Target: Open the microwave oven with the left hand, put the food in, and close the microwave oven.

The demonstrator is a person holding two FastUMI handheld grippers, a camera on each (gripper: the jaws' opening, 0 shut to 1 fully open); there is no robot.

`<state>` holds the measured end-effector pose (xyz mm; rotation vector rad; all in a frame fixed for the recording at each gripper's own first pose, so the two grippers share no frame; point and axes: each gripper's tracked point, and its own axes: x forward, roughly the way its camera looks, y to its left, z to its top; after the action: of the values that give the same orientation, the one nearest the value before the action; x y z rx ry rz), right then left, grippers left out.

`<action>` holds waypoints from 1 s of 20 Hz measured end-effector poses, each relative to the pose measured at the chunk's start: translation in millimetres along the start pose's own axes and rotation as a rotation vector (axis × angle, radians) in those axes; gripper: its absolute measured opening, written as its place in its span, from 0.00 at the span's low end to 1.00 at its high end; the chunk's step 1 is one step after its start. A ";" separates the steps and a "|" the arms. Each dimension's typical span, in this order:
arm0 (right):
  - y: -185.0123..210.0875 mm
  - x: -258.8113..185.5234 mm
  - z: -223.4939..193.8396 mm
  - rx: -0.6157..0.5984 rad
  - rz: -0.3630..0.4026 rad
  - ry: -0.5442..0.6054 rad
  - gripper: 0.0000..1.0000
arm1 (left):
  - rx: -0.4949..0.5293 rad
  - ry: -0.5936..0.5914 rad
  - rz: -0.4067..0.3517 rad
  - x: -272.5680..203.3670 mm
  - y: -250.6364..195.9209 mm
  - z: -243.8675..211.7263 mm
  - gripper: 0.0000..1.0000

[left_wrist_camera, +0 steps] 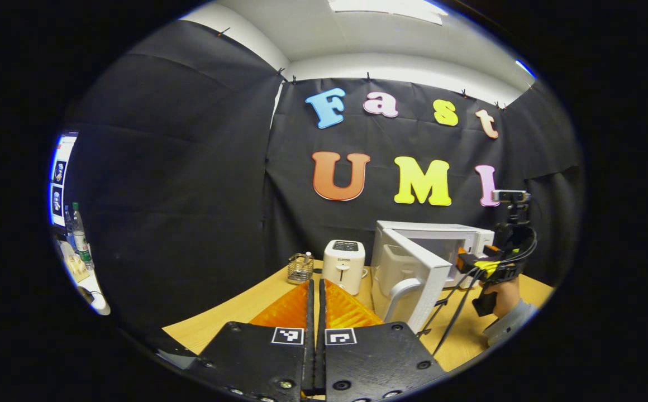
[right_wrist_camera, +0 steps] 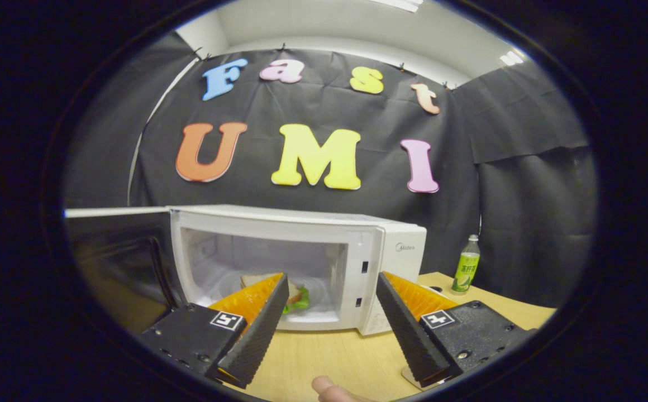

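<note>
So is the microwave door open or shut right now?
Open. The microwave door stands swung out, and the sandwich sits inside the cavity.

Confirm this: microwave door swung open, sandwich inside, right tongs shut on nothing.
Wrong on the tongs. The right gripper view shows the right tongs open, fingers wide apart. The microwave door is open and the sandwich sits inside.

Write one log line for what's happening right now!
door: open | sandwich: inside microwave | left claw: shut, empty | right claw: open, empty | next: close door
</note>
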<state>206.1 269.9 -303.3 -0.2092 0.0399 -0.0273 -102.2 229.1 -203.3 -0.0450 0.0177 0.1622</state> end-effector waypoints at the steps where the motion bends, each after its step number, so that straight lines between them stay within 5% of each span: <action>1: 3.1 7.2 -12.7 -0.032 0.010 0.021 1.00 | 0.012 -0.001 -0.025 -0.1 -9.3 1.3 0.00; 3: 11.5 19.1 -34.8 -0.045 0.052 0.042 0.93 | 0.067 -0.007 -0.035 1.8 -14.3 2.8 0.00; 4: 8.0 21.5 -44.2 -0.045 0.048 0.055 1.00 | 0.087 -0.006 -0.051 0.5 -20.4 1.6 0.00; 6: 4.5 21.8 -50.0 -0.029 0.066 0.068 0.97 | 0.099 -0.021 -0.052 4.3 -25.6 11.2 0.00; 15: -29.3 -41.3 42.9 0.081 0.192 -0.049 1.00 | 0.041 0.051 -0.130 23.0 -27.7 -19.8 0.00; 16: -36.7 -52.2 52.7 0.085 0.203 -0.056 1.00 | 0.035 0.056 -0.142 26.0 -29.3 -22.4 0.08; 17: -45.3 -62.3 63.0 0.089 0.209 -0.069 0.96 | 0.031 0.062 -0.158 29.1 -32.2 -25.9 0.00; 20: -70.0 -91.4 91.5 0.100 0.223 -0.088 0.96 | -0.003 0.079 -0.201 37.7 -37.8 -35.6 0.00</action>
<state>117.0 223.3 -196.0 -0.1049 -0.0263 0.2014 -59.4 196.3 -237.9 -0.0561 0.0910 -0.0404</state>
